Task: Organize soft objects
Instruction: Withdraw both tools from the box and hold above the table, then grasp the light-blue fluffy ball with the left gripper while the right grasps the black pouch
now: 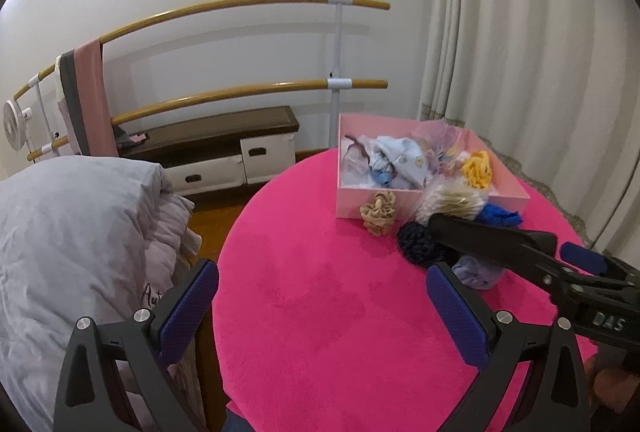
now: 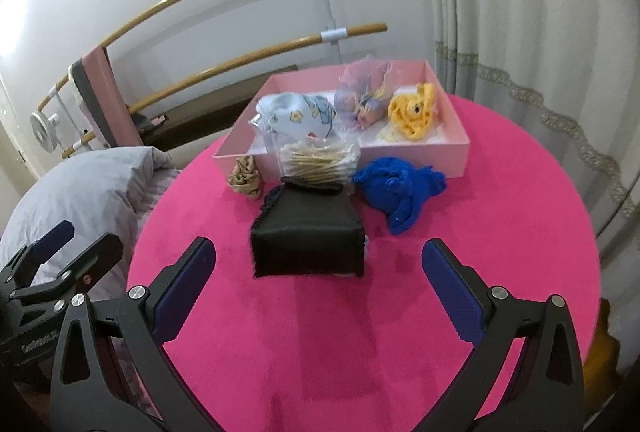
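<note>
Both tongs hang over the round pink tabletop (image 2: 500, 232) with their blue-padded fingers spread wide and nothing between them. Ahead of the right tongs (image 2: 319, 292), a black block-shaped thing (image 2: 308, 236) stands on the tabletop; what it is cannot be told. Just past it lies a clear bag of pale sticks (image 2: 318, 162), leaning against the near wall of the pink box (image 2: 420, 152). To the right of the black thing, a blue knitted piece (image 2: 394, 192) lies crumpled on the tabletop, close to the box but outside it. To the left, a beige scrunchie (image 2: 245, 178) sits against the box wall, and a dark navy knit (image 2: 272, 198) peeks out beside the black thing. Inside the box, farther ahead, lie a light blue printed cloth (image 2: 300, 116), a lilac gauzy bundle (image 2: 362, 94) and a yellow crocheted piece (image 2: 416, 110). Seen from the left tongs (image 1: 322, 306), the right tongs' black body crosses in from the right, above the navy knit (image 1: 420, 242) and a pale lilac cloth (image 1: 478, 274). Left of the left tongs, off the tabletop, lies grey bedding (image 1: 72, 232).
</note>
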Demonstrator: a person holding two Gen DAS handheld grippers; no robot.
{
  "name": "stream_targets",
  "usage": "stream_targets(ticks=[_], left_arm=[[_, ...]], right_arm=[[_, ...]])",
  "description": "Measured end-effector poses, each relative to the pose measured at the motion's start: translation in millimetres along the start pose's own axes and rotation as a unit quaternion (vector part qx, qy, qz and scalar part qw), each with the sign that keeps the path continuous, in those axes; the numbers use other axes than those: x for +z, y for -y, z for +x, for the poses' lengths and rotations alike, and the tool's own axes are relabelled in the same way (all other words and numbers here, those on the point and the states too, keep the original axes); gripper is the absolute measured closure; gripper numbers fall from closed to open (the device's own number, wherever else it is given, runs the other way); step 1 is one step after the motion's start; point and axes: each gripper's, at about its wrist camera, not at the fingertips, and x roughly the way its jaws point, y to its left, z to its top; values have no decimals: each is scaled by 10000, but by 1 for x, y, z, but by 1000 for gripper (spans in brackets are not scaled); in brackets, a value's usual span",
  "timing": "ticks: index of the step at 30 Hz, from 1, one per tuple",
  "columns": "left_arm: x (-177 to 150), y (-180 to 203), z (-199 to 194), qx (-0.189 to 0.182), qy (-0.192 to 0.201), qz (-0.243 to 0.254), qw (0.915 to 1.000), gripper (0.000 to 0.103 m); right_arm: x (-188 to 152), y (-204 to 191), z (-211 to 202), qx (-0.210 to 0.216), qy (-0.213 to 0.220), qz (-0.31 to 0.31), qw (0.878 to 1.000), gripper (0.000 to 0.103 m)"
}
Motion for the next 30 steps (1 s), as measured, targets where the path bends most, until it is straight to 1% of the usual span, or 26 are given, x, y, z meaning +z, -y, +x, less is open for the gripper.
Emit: stream_targets(ticks=[2, 4, 5, 7, 8, 9, 10, 15, 16, 19, 24, 30], left_arm=[[1, 0, 9, 3, -43, 18, 10000, 0], [3, 1, 19, 8, -87, 27, 10000, 0], [4, 1, 25, 14, -109, 31, 9999, 0], [5, 2, 31, 15, -134, 35, 9999, 0], [5, 2, 34, 16, -145, 39, 9999, 0], [6, 3, 38, 16, -159, 49, 9999, 0], [5, 4, 40, 18, -167, 60, 9998, 0], [5, 12, 50, -7, -204, 100, 9997, 0], [5, 13, 51, -15, -210, 103, 9997, 0], [4, 18, 55, -47, -234, 137, 9996, 0], [1, 32, 58, -133, -281, 223, 9993, 0], [-2, 53, 63, -243, -335, 385, 9984, 0]], right_arm=[[1, 1, 9, 19, -64, 38, 10000, 2], [3, 2, 19, 40, -143, 29, 9999, 16], [4, 2, 24, 48, -176, 20, 9998, 20], [6, 3, 32, 48, -251, -7, 9997, 35], [6, 3, 35, 62, -287, -14, 9996, 38], [7, 4, 37, 85, -305, -3, 9995, 43], [8, 5, 38, 109, -303, 7, 9995, 53], [7, 9, 37, 227, -258, -47, 9994, 59], [6, 10, 35, 242, -250, -50, 9994, 67], [4, 13, 28, 253, -169, -63, 9995, 73], [-2, 25, 15, 259, -81, -16, 9996, 76], [-8, 40, -1, 264, 36, 66, 9996, 76]])
